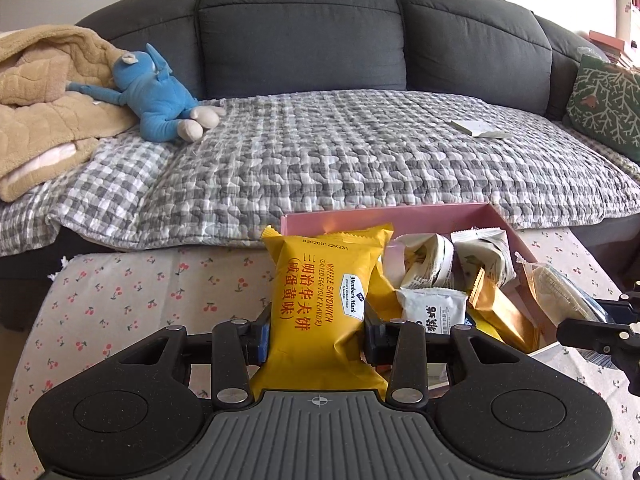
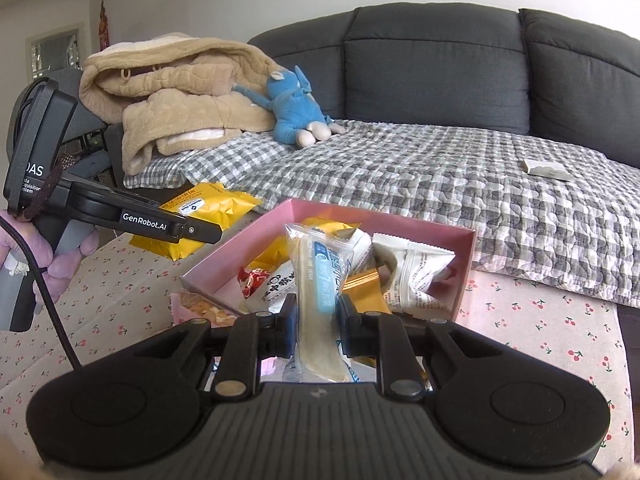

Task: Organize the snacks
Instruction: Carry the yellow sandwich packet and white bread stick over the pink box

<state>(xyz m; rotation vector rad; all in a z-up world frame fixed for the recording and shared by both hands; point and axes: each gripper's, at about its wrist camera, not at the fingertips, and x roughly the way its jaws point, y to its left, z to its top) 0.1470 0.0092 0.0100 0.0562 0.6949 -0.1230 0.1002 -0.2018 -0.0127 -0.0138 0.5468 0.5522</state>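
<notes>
Gripping puffy yellow waffle pkt [image 1: 320, 300] w/ orange text.

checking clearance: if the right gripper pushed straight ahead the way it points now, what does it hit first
Probably the snack pile in the pink box: the right gripper, shut on a clear-wrapped wafer pack, points straight at it, likely the gold packet first. Depth is unclear.

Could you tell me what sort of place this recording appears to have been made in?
Most likely a home living room. A dark grey sofa with a checked quilt fills the background, a blue plush toy lies on it, and a pink box of snacks sits on a cherry-print cloth.
</notes>
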